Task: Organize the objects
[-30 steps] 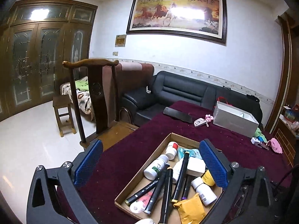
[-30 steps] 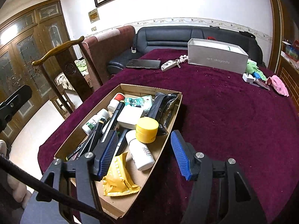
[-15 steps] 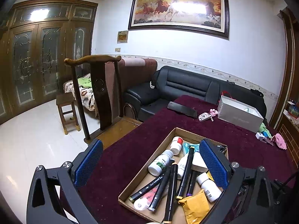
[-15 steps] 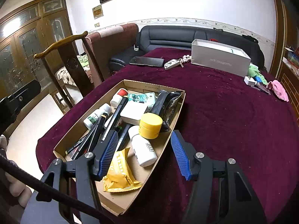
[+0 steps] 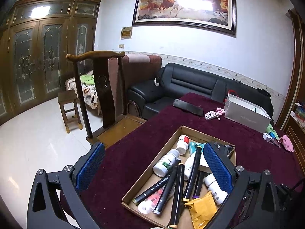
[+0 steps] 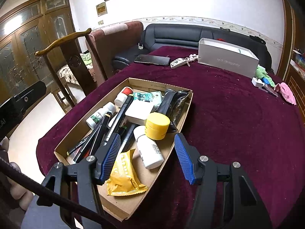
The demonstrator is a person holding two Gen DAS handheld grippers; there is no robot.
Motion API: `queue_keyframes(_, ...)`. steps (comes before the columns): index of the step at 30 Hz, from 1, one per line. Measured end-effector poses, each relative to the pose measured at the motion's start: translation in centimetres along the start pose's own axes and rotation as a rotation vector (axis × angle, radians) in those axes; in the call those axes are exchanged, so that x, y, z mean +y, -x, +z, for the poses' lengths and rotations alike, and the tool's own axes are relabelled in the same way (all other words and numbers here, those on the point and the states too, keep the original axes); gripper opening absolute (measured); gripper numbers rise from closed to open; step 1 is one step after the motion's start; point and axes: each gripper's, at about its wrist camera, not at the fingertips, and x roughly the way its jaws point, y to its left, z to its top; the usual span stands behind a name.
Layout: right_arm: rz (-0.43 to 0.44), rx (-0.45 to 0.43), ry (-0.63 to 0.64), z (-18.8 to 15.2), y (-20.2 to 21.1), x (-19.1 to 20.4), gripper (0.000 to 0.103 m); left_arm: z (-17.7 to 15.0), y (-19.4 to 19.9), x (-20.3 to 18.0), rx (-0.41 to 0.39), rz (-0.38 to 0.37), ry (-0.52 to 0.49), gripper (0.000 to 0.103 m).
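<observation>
Fingers (image 6: pixel 112 153) of both grippers spread apart, empty, above cardboard tray (image 6: pixel 80 126).

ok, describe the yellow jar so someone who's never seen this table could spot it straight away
Start at the open brown cardboard tray on the dark red velvet tablecloth. Along the tray's right side, a short yellow plastic jar with a yellow lid sits beside a white square box and above a lying white pill bottle. It is the only squat, all-yellow round container; the other yellow item is a flat crinkled packet.
</observation>
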Motion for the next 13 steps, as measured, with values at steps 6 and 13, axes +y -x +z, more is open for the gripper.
queue_keyframes(6, 0.003, 0.006, -0.002, -0.1, -0.1, 0.0, 0.059, -0.3, -0.5, 0.2, 0.029, 0.001, 0.012, 0.101)
queue_keyframes(13, 0.017, 0.014, -0.014, -0.1, -0.3, -0.4, 0.059, -0.5, -0.1, -1.0, 0.04, -0.024, -0.044, 0.101)
